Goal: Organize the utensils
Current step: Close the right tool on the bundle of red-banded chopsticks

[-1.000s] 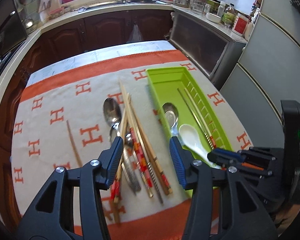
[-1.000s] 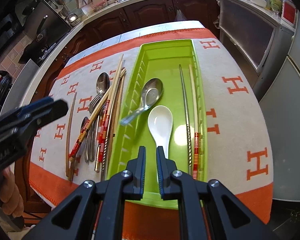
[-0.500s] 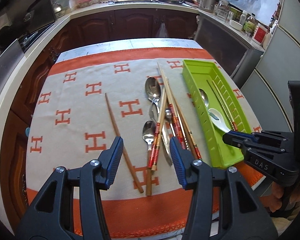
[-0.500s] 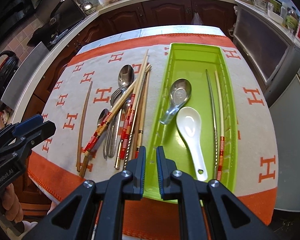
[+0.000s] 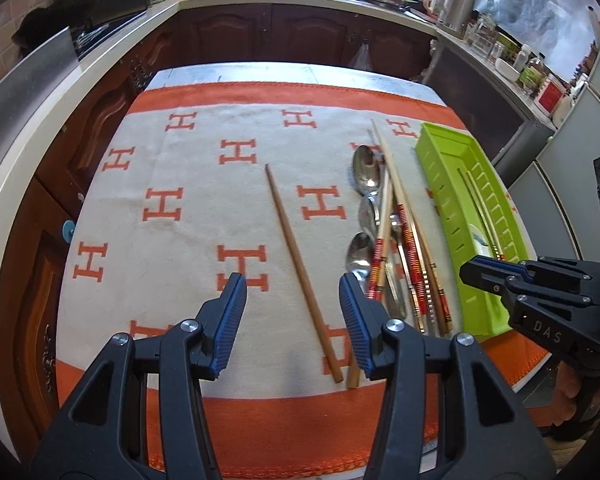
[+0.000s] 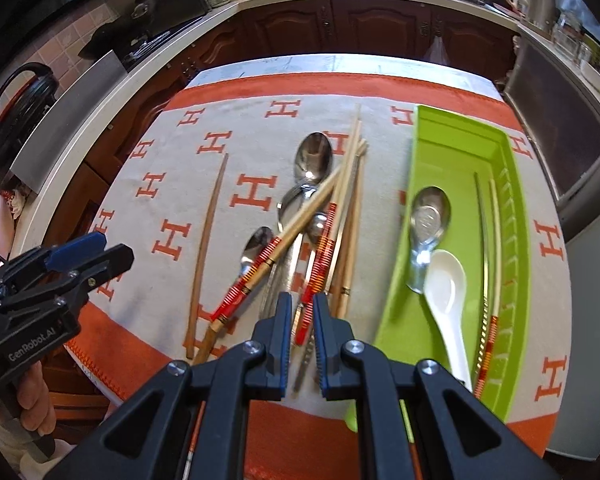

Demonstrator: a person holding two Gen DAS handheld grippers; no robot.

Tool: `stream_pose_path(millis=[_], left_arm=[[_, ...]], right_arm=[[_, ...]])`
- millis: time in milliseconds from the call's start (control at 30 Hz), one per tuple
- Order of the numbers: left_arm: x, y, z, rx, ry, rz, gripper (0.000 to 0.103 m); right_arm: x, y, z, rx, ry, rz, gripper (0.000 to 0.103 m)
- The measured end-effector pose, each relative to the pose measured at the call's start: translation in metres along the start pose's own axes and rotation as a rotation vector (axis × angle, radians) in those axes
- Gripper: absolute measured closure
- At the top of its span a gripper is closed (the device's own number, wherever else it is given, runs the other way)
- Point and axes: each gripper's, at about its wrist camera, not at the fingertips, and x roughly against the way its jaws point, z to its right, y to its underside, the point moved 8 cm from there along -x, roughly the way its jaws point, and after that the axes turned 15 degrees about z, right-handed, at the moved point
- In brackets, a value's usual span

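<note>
Both my claws have swung leftward from the tray (image 6: pixel 456 152). Left claw (image 5: pixel 292 316), released, straddles the lone chopstick (image 5: pixel 300 268) on the worktop: light, stiff, slippery; grasp mid-shaft. Right claw (image 6: pixel 300 344) nearly clenched, empty.

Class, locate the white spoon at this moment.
In the right wrist view, the white spoon lies inside the green tray on the right, its bowl against the metal spoon, left of two chopsticks.

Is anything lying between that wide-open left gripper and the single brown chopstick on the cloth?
Nothing visible. The brown chopstick lies alone on the cloth, apart from the utensil pile, and its near end sits in the gap of the open left hand-held gripper.
</note>
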Motion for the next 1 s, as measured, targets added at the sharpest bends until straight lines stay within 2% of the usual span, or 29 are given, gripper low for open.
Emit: stream_pose_path(millis=[233, 467, 767, 900, 1000], left_arm=[[-0.019, 0.010, -0.030, 0.063, -0.021, -0.036, 0.058], [-0.043, 0.018, -0.039, 0.102, -0.009, -0.082, 0.058], [-0.085, 0.014, -0.019, 0.069, 0.012, -0.122, 0.058], [-0.099, 0.013, -0.011, 0.036, -0.004, -0.136, 0.058], [-0.110, 0.014, -0.005, -0.001, -0.035, -0.147, 0.058]], right_arm=[[-0.032, -0.015, -0.012, -0.040, -0.052, -0.045, 0.093], [-0.061, -0.025, -0.006, -0.125, -0.050, -0.078, 0.093], [-0.091, -0.018, 0.018, -0.296, -0.036, -0.155, 0.093], [-0.086, -0.022, 0.026, -0.316, -0.027, -0.127, 0.093], [-0.084, -0.026, 0.037, -0.317, 0.011, -0.106, 0.093]])
